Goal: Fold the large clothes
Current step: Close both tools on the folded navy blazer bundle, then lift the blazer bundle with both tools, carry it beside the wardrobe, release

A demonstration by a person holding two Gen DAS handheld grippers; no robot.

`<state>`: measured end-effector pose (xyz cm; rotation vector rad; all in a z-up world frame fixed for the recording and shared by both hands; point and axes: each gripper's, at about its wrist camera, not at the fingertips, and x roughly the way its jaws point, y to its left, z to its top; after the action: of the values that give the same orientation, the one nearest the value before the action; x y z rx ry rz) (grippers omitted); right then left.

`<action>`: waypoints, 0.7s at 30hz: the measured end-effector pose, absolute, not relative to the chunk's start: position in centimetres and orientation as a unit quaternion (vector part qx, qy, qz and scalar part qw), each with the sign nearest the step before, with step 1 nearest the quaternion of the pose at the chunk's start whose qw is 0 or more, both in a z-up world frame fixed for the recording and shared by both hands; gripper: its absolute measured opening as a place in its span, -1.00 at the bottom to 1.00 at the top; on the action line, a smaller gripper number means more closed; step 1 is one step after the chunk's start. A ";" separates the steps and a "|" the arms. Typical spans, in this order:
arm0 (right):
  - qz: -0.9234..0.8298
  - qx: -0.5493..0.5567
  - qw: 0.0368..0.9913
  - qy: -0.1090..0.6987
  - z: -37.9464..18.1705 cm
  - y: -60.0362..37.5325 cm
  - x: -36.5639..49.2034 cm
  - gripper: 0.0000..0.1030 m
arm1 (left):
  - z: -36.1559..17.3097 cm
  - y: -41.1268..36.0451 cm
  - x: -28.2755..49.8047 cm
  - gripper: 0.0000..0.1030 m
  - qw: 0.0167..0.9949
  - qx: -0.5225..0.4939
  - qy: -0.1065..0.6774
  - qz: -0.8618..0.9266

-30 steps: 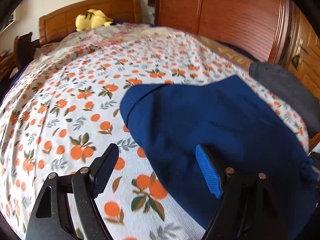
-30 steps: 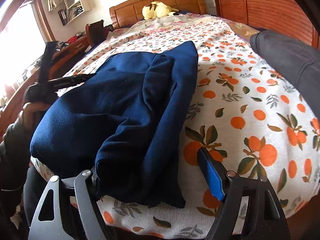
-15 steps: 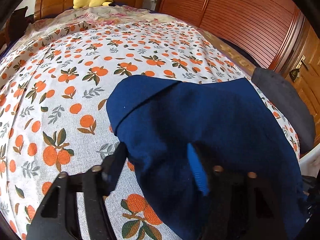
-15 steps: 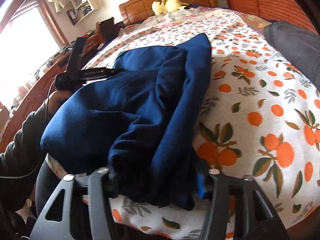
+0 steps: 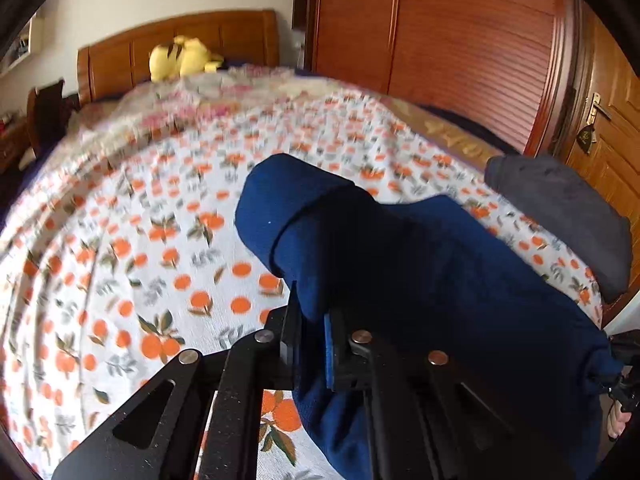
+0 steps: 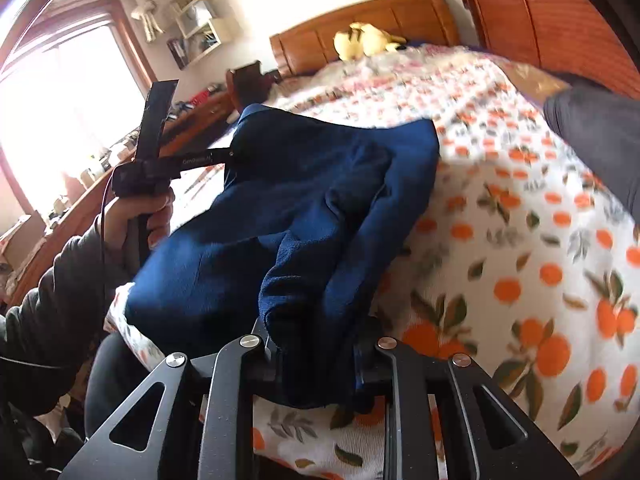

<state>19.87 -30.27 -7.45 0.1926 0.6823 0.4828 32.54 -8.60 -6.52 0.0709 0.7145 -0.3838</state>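
White lettering runs along the black arm of the left tongs (image 6: 230,155) in the right wrist view, too small and blurred to read. No other text, label or number is legible.

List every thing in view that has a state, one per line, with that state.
left gripper: shut on a fold of the blue garment, lifting it.
right gripper: jaws closing, thick bunch of the garment between them.
blue garment: bunched, partly raised off the bed.
grey garment: lying at the bed edge, untouched.
yellow plush toy: resting by the headboard.
wardrobe door: closed.
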 end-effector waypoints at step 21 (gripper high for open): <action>0.054 0.016 0.983 0.174 5.9 -51.5 14.3 -0.59 | 8.2 -32.9 33.4 -0.84 0.925 0.062 0.221 -0.303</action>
<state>14.25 -51.50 5.87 0.0328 0.3507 0.1079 33.39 -32.91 8.21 0.1266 0.4532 -0.6222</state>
